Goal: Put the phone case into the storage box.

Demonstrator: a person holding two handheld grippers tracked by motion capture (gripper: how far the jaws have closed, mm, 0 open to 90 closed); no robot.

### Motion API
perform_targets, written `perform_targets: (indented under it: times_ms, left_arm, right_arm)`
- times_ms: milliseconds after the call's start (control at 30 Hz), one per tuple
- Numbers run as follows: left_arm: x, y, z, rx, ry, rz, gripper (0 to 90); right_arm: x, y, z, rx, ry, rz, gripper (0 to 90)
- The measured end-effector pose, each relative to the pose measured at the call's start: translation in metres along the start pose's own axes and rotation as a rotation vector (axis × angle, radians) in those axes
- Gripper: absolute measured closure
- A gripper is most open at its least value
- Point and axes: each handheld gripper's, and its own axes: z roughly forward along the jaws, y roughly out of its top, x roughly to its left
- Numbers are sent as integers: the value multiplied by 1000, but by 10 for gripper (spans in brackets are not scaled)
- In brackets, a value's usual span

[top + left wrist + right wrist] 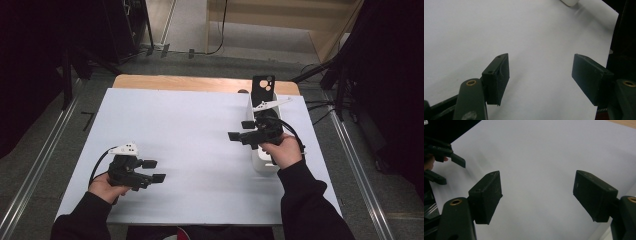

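White box (263,162), long and narrow, lies along the right side of the table (175,150), running from near the far edge toward the person. A black phone case (263,90) with camera cut-outs stands upright at the box's far end, seemingly propped in or against it; cannot tell which. Right gripper (240,131) hovers just left of the box's middle, its hand over the box wall, jaws pointing left across the sheet, spread wide, holding nothing. The right gripper view confirms it: both pads (486,195) well apart, bare white sheet between. Left gripper (154,170) sits near the front left of the table, well apart from the box, also released, nothing between its pads (496,77) in the left gripper view; a corner of the box (569,2) peeks at that view's top edge.

Progress, as a judgement: nothing grasped, so this looks like either the very start or the very end of the work. If the job is to take the case out, it's all left to do. If it's to put the case in, it reads as done, hands idle.
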Motion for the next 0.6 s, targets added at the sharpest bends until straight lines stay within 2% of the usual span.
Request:
perform_targets:
  times_ms: [600]
  left_arm:
    - [0,0,0,2,1,1,297]
  right_arm:
    - [13,-24,0,31,18,-41,213]
